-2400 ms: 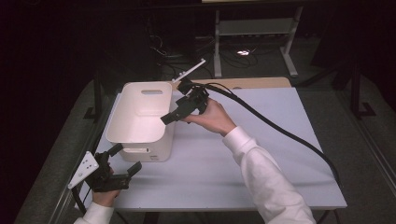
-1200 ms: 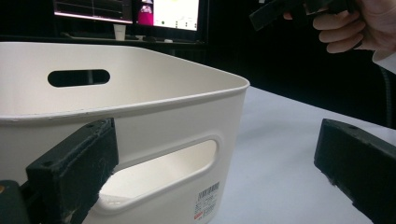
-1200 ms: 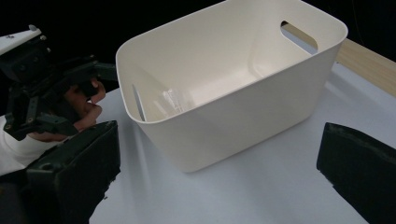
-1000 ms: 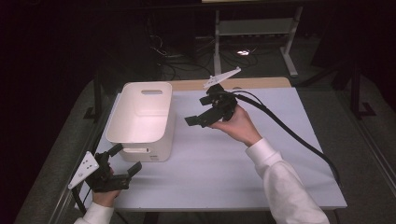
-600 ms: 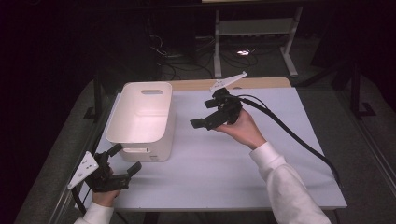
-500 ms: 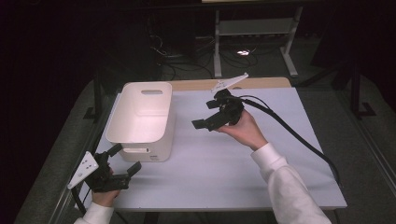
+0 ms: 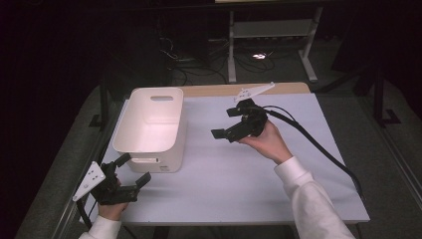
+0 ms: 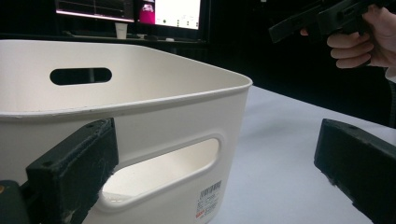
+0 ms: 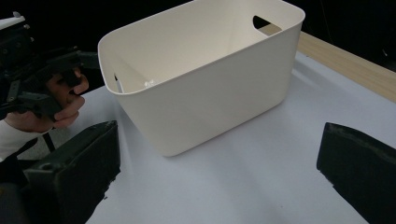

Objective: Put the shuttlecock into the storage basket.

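A white plastic bin with handle slots stands on the left part of the table. My left gripper is low at the near left corner, open, with its jaws just short of the bin's near end wall. My right gripper is held above the middle of the table to the right of the bin, open and with nothing in it, and pointed at the bin. The bin's inside looks bare apart from a small pale glint that I cannot identify.
A thick black cable trails from the right gripper across the table's right side. A wooden strip runs along the far edge. Beyond the table stand a metal rack and loose floor cables. Lit monitors glow behind the bin.
The right gripper has moved from above the bin's far right corner rightward to over the middle of the table, staying open. The left gripper and the bin have not moved.
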### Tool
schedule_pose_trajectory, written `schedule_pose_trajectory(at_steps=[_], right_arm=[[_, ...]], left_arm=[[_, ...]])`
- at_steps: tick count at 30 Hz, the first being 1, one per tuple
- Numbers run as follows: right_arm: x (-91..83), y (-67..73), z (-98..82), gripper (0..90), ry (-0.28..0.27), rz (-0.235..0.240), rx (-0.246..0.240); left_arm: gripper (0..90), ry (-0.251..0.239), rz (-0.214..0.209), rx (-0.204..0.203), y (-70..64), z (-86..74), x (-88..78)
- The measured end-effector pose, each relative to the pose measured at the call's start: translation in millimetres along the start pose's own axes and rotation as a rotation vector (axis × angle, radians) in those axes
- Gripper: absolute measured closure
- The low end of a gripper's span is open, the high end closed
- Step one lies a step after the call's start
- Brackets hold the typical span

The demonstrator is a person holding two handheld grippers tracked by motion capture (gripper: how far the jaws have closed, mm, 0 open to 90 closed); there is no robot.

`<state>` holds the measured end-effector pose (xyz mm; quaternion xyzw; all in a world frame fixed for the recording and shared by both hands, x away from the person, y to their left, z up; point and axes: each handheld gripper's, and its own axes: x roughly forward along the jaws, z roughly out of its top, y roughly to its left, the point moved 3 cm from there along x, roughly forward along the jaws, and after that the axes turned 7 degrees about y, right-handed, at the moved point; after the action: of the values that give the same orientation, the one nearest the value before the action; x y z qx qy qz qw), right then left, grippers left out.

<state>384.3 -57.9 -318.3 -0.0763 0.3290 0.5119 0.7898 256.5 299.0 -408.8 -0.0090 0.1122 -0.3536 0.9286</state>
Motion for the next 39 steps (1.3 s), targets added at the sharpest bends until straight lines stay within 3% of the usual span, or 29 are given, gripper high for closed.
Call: schedule_pose_trajectory(at_steps=[8,9,13,18,39], right_arm=[[-5.7,-3.9,-11.9,0.0,-0.005,-0.014,0.012],[-7.7,-4.8,-14.7,0.0,-0.009,-0.037,0.001],[-12.5,-7.8,-19.2,0.0,-0.024,-0.049,-0.001],[-21.5,-10.3,-27.3,0.0,-0.049,-0.051,0.025],[-44.7,-17.5,-61.5,0.0,-0.082,-0.079,0.050]], left_arm=[[0.0,-0.001,0.000,0.003,0.2,0.2,-0.3],[0.0,0.000,0.000,0.005,0.2,0.3,-0.5],[0.0,-0.002,0.001,0.004,0.3,0.3,-0.6],[0.0,-0.001,0.001,0.004,-0.1,0.4,-0.5],[0.0,-0.005,0.005,-0.001,-0.7,0.4,-0.7]])
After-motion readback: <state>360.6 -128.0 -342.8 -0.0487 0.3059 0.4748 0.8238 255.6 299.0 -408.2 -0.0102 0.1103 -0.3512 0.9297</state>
